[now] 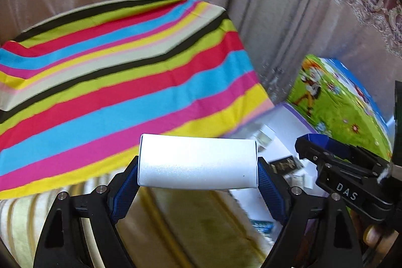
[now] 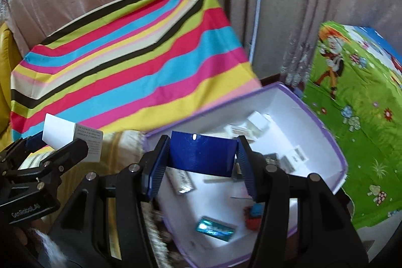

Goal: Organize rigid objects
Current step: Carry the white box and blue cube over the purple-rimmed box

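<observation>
Left wrist view: the left gripper [image 1: 197, 162] is clamped on a white box [image 1: 197, 161], which lies crosswise between its blue pads [image 1: 125, 187] and is held by its two ends. Ahead of and above this gripper lies the striped cloth [image 1: 113, 67]; below it is a pale striped cushion surface [image 1: 22, 225]. To its right, partly hidden, is the white bin with a purple rim [image 1: 289, 132], and further right the right gripper [image 1: 316, 145] comes into frame beside the green cartoon-printed cover [image 1: 339, 104].

In the right wrist view, the left gripper [image 2: 62, 142] with the white box [image 2: 59, 131] shows at far left, off to the side of the bin and not yet over it. The right gripper [image 2: 202, 155] grips a dark blue box [image 2: 202, 153] squarely between its pads and hangs over the near part of the bin [image 2: 324, 127], whose floor already carries several small packets, among them a teal packet [image 2: 214, 231] below the gripper and a white carton [image 2: 258, 121] ahead of it.

The step in hand looks like carrying both boxes to the bin. The blue box seems ready to go: it needs lowering toward a bare patch of bin floor, then letting go. The white box likely has to travel right, past the purple rim, before its release.
</observation>
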`<state>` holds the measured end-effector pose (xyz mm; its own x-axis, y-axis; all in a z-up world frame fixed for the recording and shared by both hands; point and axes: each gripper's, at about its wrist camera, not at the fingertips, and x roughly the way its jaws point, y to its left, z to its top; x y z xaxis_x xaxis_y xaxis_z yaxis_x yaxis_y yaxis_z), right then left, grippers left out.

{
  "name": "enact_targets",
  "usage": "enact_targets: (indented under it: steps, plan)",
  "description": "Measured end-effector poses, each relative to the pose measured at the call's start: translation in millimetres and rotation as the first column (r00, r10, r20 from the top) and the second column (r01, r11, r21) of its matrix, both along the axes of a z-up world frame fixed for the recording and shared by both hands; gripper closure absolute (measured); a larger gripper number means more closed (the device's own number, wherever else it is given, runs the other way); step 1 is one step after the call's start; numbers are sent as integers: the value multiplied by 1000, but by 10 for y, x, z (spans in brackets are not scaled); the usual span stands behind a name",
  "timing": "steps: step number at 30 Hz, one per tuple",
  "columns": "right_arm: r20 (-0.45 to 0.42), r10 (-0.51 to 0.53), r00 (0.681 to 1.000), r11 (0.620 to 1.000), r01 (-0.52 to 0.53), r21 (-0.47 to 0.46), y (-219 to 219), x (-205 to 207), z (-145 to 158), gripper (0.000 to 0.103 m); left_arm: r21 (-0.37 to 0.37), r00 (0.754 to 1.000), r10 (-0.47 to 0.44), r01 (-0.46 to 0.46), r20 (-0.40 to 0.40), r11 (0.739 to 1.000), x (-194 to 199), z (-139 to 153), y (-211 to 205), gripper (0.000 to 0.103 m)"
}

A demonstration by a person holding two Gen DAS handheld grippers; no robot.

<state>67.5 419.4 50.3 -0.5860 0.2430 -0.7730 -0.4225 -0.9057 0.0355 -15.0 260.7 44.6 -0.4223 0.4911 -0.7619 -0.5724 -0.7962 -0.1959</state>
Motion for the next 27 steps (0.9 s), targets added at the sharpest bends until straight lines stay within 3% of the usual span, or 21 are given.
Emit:
enact_targets:
  steps: [12,21,23,25,27]
  plan:
    - [53,-110,992,993,108,47,509,289,-126,46,24,991,-101,99,84,995,170,-133,466,16]
    - [92,-161,983,986,156,66,716,433,-215,45,54,962,-210,204,174,978,325,-289,742,13]
    - [98,-165,981,985,159,68,732,448,-233,40,52,960,-213,207,180,977,344,-305,759,12]
    - [94,-168,981,984,161,73,738,467,-235,28,51,960,-217,211,177,976,351,-308,763,10]
    - [92,-167,982,984,161,77,735,477,-232,25,43,961,-216,211,174,976,356,-309,771,5]
